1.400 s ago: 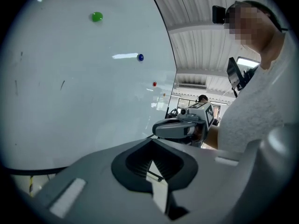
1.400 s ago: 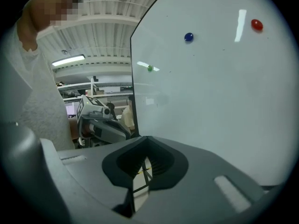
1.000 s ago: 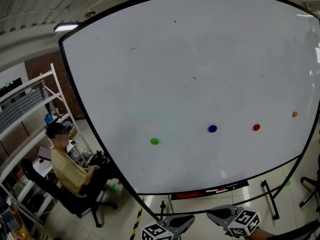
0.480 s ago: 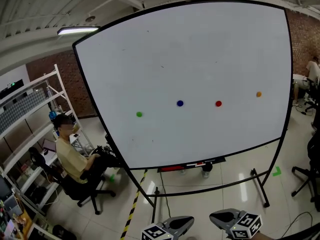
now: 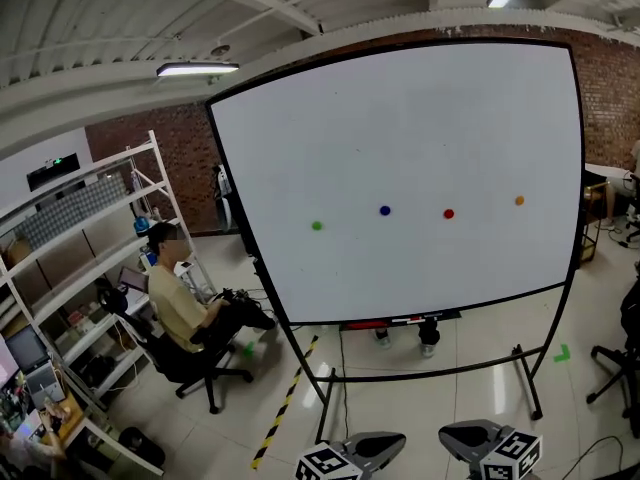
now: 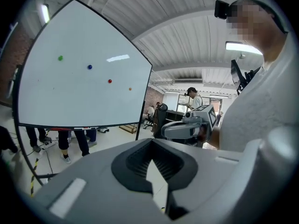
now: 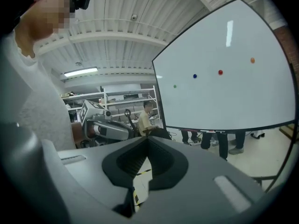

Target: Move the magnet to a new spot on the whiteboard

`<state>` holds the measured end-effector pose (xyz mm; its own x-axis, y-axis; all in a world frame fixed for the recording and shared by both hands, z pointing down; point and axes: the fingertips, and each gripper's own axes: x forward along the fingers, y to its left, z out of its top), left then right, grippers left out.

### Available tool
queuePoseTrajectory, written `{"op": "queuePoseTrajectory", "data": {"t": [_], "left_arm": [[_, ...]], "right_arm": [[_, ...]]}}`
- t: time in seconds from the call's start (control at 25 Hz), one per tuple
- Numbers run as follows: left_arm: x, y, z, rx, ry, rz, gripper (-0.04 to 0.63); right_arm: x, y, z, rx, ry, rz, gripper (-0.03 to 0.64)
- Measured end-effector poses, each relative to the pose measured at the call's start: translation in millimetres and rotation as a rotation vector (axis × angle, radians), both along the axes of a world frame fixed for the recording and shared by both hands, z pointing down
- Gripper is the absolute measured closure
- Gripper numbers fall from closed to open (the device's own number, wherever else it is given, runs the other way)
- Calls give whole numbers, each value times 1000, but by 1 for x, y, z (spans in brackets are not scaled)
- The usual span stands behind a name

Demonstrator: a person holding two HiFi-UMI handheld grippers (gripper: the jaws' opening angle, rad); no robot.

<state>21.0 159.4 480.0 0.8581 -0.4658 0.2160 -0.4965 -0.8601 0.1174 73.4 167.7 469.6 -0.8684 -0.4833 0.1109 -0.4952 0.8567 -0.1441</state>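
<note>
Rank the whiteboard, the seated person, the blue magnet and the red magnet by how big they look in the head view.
1. whiteboard
2. seated person
3. blue magnet and red magnet: both tiny dots, too alike to rank.

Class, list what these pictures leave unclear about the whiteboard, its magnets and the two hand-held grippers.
- Head view: the bottom edge cuts off most of the left hand-held gripper and the right hand-held gripper.
- Head view: the green magnet, blue magnet, red magnet and orange magnet are too small for detail.
- Right gripper view: the whiteboard hides people behind it, except their legs.
</note>
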Motion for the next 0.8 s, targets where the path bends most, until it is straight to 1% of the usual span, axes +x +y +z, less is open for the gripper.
{"op": "queuePoseTrajectory", "data": {"t": [0.08,0.16,0.32,0.48,0.8], "left_arm": [[3,10,-9,11,-11,11,610],[2,16,-18,22,-19,22,609],[-13,27,-38,34,3,-6,610],[-29,35,-34,19,11,-16,609],[-38,46,-33,12,17,10,609]], "right_arm": [[5,4,-8,4,31,8,612],[4,7,-15,7,37,16,612],[-11,16,-28,28,25,21,613],[-27,26,-25,21,22,21,614],[-46,37,-16,13,64,15,614]]}}
